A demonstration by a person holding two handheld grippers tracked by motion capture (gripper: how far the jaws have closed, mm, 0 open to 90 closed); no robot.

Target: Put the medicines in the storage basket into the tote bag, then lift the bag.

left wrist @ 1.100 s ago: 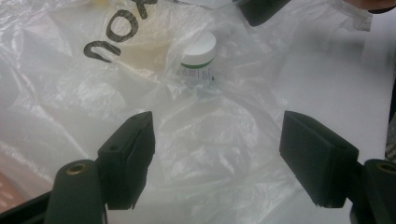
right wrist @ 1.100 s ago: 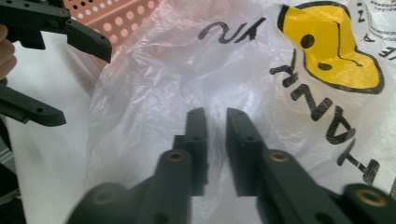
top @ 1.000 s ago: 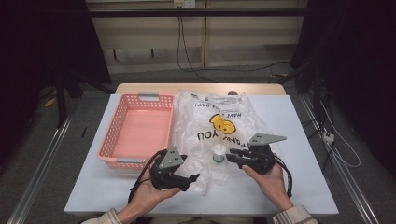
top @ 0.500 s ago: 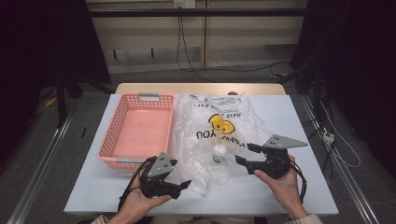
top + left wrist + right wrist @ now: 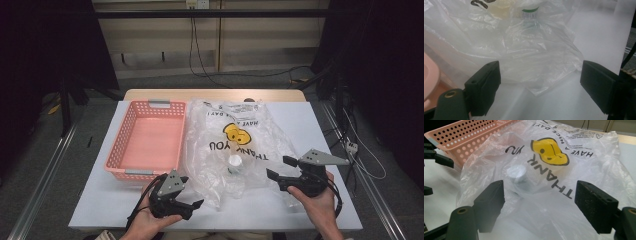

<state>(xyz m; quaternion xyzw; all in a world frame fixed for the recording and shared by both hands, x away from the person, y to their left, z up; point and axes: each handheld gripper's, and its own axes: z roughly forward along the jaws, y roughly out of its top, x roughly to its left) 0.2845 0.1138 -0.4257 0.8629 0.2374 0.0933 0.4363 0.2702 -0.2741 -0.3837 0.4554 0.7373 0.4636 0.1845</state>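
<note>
Lying between both grippers' parted jaws, apparently untouched: plastic bag (image 5: 235,150).

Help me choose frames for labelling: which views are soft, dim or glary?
High view: table evenly lit, surroundings very dark. Left gripper view: hazy, plastic bag washed out by glare, fingers blurred. Right gripper view: bag print sharp, bottle cap soft, near fingers out of focus.

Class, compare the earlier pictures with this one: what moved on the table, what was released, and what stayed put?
Both grippers let go of the bag and drew apart: the left gripper back toward the near edge, the right gripper out to the right. Their jaws have just been opening and pinch nothing. The bag, the bottle inside it and the basket stayed put.
</note>
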